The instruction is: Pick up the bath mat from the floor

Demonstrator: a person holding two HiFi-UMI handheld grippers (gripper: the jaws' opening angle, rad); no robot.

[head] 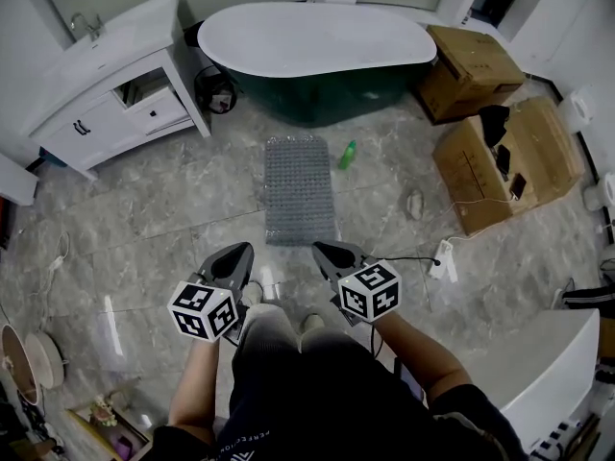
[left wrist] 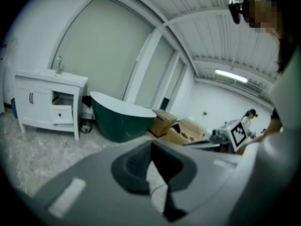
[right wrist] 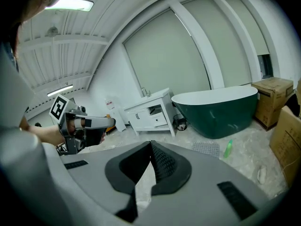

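Grey marbled floor (head: 144, 219) runs from the person's feet to a dark green tub (head: 317, 94) at the far side. The mat (head: 300, 190), grey and studded, lies flat between them, its near edge just ahead of both grippers. The left gripper (head: 240, 251) and right gripper (head: 322, 251) are clenched on nothing.

The step in hand looks like the reach. The jaws should open before going down, each taking a near corner, then peel the edge up in case the mat clings. A green bottle (head: 347, 155) sits just right of the mat's far part and is best avoided.

The left gripper view hides the mat behind the gripper's own body. The right gripper view shows only a small patch of it. Whether the underside sticks cannot be told.
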